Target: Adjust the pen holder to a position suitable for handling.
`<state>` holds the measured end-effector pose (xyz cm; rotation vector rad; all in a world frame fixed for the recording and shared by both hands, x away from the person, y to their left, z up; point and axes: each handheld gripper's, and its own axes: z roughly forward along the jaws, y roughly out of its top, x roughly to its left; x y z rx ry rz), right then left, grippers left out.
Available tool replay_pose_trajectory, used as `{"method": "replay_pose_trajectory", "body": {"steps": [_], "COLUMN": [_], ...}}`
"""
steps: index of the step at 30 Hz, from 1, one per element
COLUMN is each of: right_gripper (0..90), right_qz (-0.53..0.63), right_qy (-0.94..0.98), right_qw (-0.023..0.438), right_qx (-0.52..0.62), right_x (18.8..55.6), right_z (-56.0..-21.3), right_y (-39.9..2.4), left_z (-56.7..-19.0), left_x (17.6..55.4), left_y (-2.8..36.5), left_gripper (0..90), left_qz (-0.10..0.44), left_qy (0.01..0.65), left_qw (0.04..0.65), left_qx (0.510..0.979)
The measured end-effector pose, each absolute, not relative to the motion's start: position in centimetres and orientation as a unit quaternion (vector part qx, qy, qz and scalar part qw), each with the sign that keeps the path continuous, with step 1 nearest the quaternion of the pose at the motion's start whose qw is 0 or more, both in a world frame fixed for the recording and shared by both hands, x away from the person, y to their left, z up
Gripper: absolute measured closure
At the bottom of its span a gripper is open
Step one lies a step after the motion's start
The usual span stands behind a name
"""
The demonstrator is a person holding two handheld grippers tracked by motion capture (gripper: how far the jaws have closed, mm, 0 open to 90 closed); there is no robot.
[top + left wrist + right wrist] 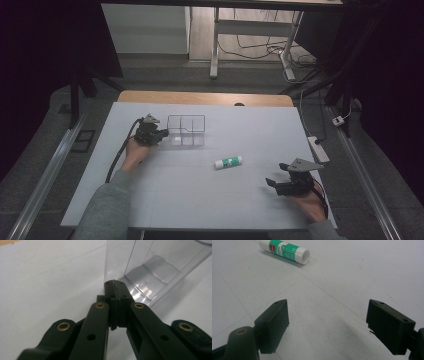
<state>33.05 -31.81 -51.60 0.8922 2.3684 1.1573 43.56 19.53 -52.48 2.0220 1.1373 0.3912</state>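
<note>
The table was a white board with a bare wooden strip along its far edge. Toward the far-left part of it stood a clear plastic box split into compartments, all of them looking empty.

The left gripper sat at the box's left side. In the left gripper view its fingers were pressed together, and a thin clear edge seemed to be pinched between them: the left wall of the box. The right gripper rested near the near-right corner of the table, and in the right gripper view its fingers stood wide apart with nothing but bare table between them.

The glue stick lay on its side near the middle of the table, well apart from both grippers and from the box; in the right gripper view the stick lay ahead of the open fingers.

The risks, as I judged them: the round stick could roll away if one finger touched it first, so the fingers would need to close squarely across its body. The light box could tip or skid if the left hand pulled on its thin wall, and the wall might slip out of so narrow a pinch. A stick dropped from too high could bounce off a divider.
</note>
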Motion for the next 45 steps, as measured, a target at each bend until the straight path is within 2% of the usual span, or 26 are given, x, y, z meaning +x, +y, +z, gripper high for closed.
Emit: {"method": "replay_pose_trajectory", "body": {"steps": [45], "right_gripper": [17.8], "right_qz": [0.409], "right_qy": [0.837], "right_qw": [0.179], "right_qx": [0.317], "right_x": [33.0], "right_z": [-51.6], "right_y": [-31.8], "left_z": [-52.3], "left_x": [44.7], "left_y": [14.6], "left_gripper": [88.8], "left_qz": [0.138], "left_qy": [0.412], "left_qw": [0.388], "left_qx": [0.813]}}
